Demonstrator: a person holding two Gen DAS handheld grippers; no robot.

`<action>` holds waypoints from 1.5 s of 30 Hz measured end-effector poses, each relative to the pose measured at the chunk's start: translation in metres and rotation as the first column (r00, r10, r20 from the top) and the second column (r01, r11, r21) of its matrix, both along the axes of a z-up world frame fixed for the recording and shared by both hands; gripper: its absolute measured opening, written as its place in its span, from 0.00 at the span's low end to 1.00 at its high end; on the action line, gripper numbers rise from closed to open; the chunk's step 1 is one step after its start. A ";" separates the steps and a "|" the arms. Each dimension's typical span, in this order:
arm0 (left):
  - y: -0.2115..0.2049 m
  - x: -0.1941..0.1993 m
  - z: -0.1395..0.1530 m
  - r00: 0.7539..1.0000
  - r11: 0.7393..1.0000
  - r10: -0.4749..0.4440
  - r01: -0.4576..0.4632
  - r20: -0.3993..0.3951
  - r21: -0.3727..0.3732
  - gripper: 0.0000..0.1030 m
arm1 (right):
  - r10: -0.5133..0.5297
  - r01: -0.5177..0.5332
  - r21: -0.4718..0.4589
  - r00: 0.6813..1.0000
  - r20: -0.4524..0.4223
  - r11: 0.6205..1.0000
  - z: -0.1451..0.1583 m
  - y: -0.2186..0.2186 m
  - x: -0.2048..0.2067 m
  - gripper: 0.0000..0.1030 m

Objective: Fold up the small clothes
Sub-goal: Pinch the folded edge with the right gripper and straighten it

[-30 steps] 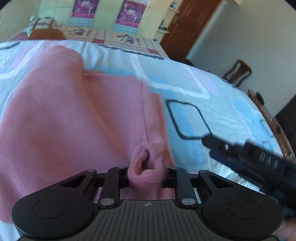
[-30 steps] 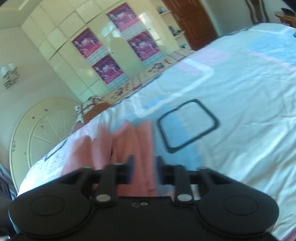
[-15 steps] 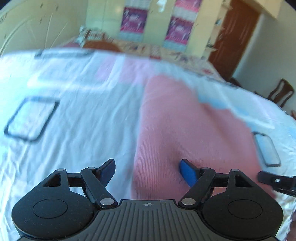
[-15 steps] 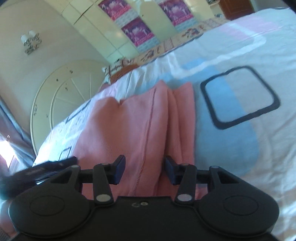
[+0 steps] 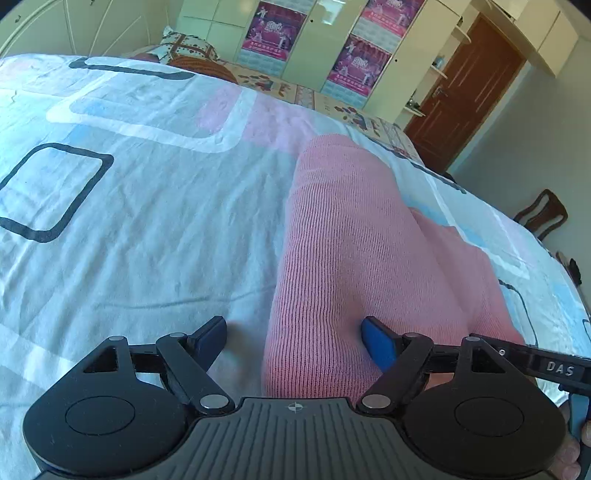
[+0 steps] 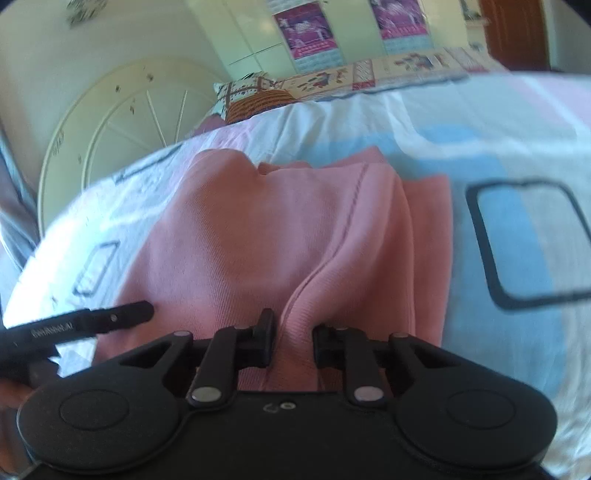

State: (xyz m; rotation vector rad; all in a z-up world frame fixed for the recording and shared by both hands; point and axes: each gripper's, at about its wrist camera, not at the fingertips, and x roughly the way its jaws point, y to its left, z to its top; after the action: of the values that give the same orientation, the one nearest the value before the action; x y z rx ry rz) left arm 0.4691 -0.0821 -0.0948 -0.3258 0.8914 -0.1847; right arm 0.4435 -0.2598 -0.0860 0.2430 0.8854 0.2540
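A pink knitted garment is seen laid out on a bed covered by a white bedsheet printed with pale blue and pink blocks and black rounded squares. In the left wrist view, the left claw is held wide apart over the near end of the garment, its blue fingertips standing on either side of the garment's left edge; one tip is over the bare sheet, the other against the knit, and nothing is gripped. The right claw, shown in the right wrist view, has just been closing, and a raised fold of the pink fabric is caught between its narrowly spaced black jaws. The garment is shown folded lengthwise, with a seam running along its upper layer and a further layer showing at its right side. Part of the other handheld tool is visible at the edge of each view. Beyond the bed, a patterned pillow, cream wardrobe doors bearing purple posters and a brown wooden door are visible.
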 end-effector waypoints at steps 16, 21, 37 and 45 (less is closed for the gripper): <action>-0.030 0.010 0.024 0.989 0.981 -0.141 0.133 0.045 0.139 0.76 | 0.047 0.017 -0.340 0.983 0.178 0.940 0.048 -0.002 -0.035 0.10; -0.028 0.004 0.026 0.992 0.987 -0.117 0.109 0.057 0.120 0.76 | -0.035 0.048 -0.201 0.997 0.069 0.978 0.006 -0.020 -0.013 0.24; -0.035 0.047 0.022 0.980 0.974 -0.170 0.151 0.106 0.167 0.75 | -0.116 0.122 -0.004 0.957 0.267 0.993 0.032 -0.068 0.017 0.07; -0.029 0.052 0.009 0.990 0.987 -0.138 0.134 0.037 0.091 0.76 | -0.127 0.134 -0.054 0.986 0.111 0.990 -0.012 -0.082 0.043 0.16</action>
State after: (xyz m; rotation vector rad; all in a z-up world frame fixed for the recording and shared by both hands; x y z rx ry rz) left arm 0.5214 -0.1110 -0.0858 -0.1781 0.8765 -0.2767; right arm 0.4866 -0.3420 -0.0981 0.2272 0.7659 0.1166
